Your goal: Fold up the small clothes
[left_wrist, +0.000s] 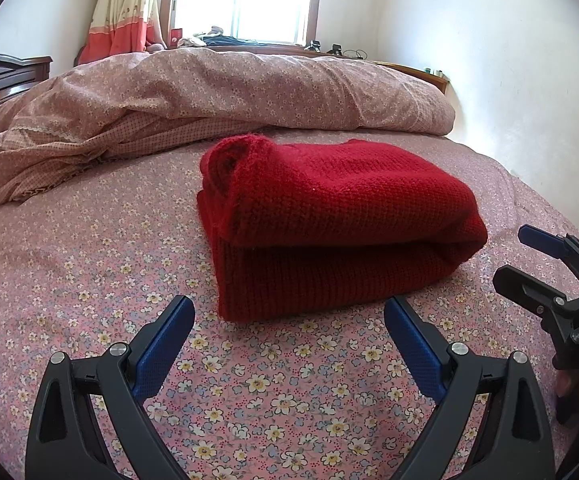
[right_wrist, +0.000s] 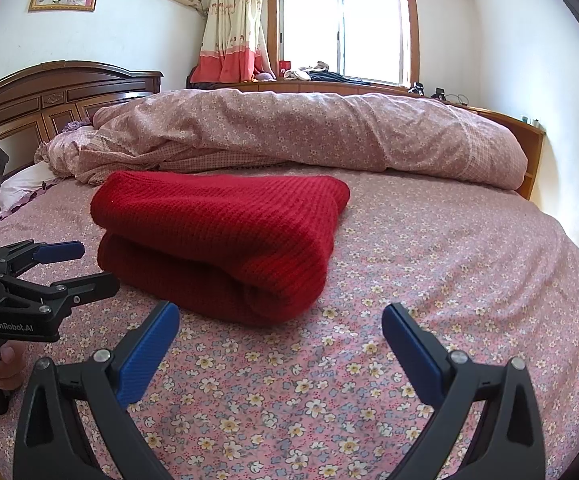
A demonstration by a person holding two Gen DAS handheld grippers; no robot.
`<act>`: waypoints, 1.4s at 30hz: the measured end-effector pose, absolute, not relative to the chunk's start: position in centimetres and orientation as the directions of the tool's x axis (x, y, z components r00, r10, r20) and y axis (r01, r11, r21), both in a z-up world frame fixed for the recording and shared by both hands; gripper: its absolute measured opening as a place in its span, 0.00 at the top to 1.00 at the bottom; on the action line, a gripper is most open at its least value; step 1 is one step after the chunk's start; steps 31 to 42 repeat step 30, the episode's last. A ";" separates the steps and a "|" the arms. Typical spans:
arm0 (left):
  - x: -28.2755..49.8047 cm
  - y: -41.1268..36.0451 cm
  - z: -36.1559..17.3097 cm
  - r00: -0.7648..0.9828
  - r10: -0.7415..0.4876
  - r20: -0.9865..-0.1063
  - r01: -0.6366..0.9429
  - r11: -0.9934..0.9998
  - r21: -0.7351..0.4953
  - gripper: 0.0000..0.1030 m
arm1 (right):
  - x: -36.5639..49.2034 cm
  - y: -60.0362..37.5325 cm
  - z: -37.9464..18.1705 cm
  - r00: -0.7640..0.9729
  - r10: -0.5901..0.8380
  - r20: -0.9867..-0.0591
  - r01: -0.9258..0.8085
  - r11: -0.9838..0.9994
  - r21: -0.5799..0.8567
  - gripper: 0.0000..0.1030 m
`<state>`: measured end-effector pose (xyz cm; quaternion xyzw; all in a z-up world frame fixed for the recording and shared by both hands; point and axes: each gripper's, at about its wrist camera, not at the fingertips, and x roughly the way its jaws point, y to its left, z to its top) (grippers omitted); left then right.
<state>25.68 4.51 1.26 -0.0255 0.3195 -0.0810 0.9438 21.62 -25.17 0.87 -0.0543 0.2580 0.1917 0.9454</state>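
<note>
A red knitted sweater (left_wrist: 329, 224) lies folded into a thick bundle on the bed (left_wrist: 89, 280), which is covered by a pink flowered sheet. The left gripper (left_wrist: 289, 328) hangs just in front of the sweater's near edge, its blue-padded jaws spread wide and holding nothing. At the right edge, the right gripper (left_wrist: 529, 256) points in toward the sweater, jaws apart, with part of a hand (left_wrist: 567, 388) on its handle. Behind the sweater a rumpled flowered quilt (left_wrist: 229, 88) stretches across the bed, below a bright window (left_wrist: 245, 0) and a curtain (left_wrist: 125, 4).
</note>
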 end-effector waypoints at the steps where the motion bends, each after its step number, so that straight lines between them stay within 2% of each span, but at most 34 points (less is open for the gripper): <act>1: 25.7 4.5 1.3 0.782 -0.169 -0.599 0.136 0.986 -0.101 0.10 | 21.6 -25.2 0.9 0.794 0.334 -0.508 -0.390 0.921 -0.004 0.00; 42: 26.1 4.7 1.2 0.780 -0.171 -0.602 0.136 0.985 -0.103 0.10 | 21.5 -25.1 0.8 0.793 0.335 -0.510 -0.392 0.920 -0.006 0.00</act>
